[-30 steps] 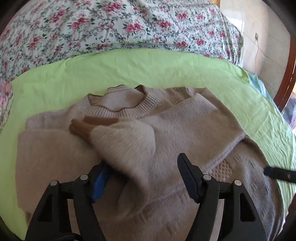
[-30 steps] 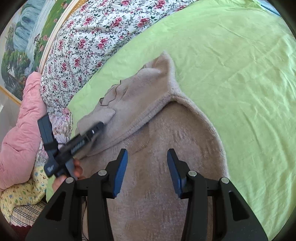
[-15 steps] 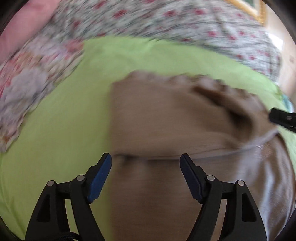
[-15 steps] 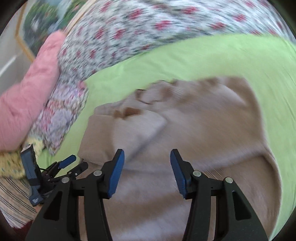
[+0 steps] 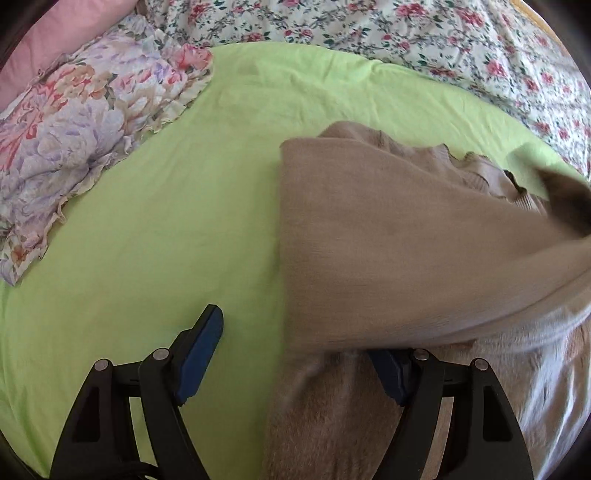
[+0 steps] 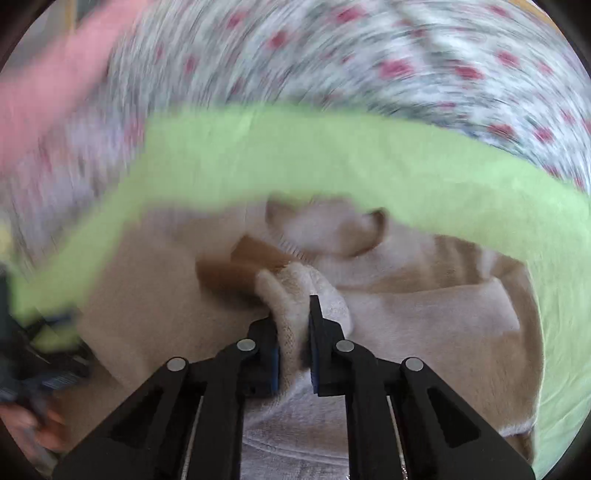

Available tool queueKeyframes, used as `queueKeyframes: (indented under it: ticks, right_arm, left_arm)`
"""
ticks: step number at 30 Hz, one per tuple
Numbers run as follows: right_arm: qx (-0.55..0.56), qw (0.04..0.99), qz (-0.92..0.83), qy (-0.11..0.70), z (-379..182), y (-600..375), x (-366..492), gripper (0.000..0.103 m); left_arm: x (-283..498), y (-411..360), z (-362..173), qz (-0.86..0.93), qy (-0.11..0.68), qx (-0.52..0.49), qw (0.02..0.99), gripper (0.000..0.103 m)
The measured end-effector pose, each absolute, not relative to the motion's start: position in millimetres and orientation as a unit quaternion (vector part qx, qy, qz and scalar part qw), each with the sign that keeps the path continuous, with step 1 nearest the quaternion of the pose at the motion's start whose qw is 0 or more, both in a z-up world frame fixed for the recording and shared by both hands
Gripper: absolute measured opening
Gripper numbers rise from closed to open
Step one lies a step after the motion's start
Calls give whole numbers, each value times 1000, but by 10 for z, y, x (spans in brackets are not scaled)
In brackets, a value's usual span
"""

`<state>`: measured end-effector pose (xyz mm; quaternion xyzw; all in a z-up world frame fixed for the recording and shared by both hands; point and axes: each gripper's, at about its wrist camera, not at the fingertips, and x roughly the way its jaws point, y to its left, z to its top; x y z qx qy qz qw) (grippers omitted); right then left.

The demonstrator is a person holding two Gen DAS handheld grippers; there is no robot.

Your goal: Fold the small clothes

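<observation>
A beige knit sweater (image 5: 406, 240) lies on the green sheet (image 5: 166, 221), partly folded, with its ribbed collar at the far side. My left gripper (image 5: 295, 350) is open at the sweater's left edge; its left finger (image 5: 199, 347) is over bare sheet and its right finger is half hidden under a raised fold. In the blurred right wrist view my right gripper (image 6: 293, 325) is shut on the folded sleeve (image 6: 299, 295) of the sweater (image 6: 424, 314), near its brown cuff (image 6: 236, 273).
A floral quilt (image 5: 406, 33) covers the far side of the bed. A pastel flowered pillow (image 5: 74, 140) and a pink cover (image 5: 48, 40) lie at the far left. The other gripper and a hand (image 6: 33, 406) show at the right wrist view's left edge.
My left gripper has let go of the sleeve and swung left to the sweater's edge, still open. My right gripper has moved in over the sweater and shut on the folded sleeve.
</observation>
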<state>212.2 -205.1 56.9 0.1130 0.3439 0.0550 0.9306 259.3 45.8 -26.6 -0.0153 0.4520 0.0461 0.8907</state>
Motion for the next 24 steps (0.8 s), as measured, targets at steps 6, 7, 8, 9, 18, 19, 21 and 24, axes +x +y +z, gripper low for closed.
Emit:
queueKeyframes:
  ticks: [6, 7, 8, 9, 18, 19, 21, 24]
  right_arm:
    - [263, 887, 0, 380, 117, -2937, 1787, 12]
    - [280, 873, 0, 400, -23, -2996, 1779, 12]
    - [301, 859, 1, 413, -143, -3049, 1755, 15]
    - [320, 852, 0, 415, -219, -3096, 1714, 17]
    - [378, 845, -25, 377, -181, -3340, 1640, 41]
    - [379, 846, -32, 372, -175, -3383, 1648, 41]
    - [368, 859, -25, 356, -80, -3406, 1681, 19]
    - [344, 900, 15, 267, 199, -3419, 1556, 12]
  left_arm:
    - [2556, 406, -274, 52, 448, -4, 892, 78]
    - [2559, 403, -265, 53, 447, -2, 893, 78]
    - [2550, 404, -257, 54, 446, -2, 893, 78]
    - [2536, 407, -254, 55, 446, -3, 893, 78]
    - [2493, 421, -269, 67, 446, -6, 893, 78]
    - [2496, 438, -252, 76, 443, -11, 893, 78]
    - [2487, 491, -217, 85, 435, -31, 896, 78]
    - [2485, 536, -233, 88, 435, -48, 895, 79]
